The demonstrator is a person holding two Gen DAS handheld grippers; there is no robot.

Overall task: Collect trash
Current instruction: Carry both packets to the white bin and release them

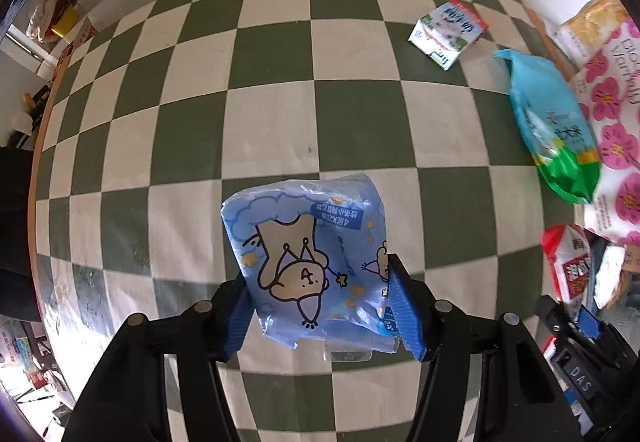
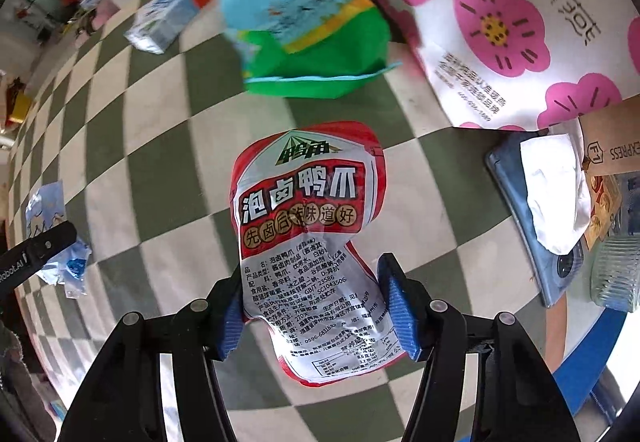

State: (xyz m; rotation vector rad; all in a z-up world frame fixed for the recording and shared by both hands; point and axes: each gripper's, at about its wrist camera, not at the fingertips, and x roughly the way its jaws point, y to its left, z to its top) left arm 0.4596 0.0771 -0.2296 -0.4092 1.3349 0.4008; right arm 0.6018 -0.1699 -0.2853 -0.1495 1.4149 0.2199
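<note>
Left tool (image 1: 320,306) pinches the blue tissue wrapper (image 1: 308,246) above the desk (image 1: 280,114); right tool (image 2: 312,306) clamps the red snack packet (image 2: 308,226) near the right edge. Both look light, crinkly, probably slippery film; grip mid-body folds.

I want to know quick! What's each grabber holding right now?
Left gripper: closed on the blue tissue pack.
Right gripper: closed on the red snack packet.
</note>
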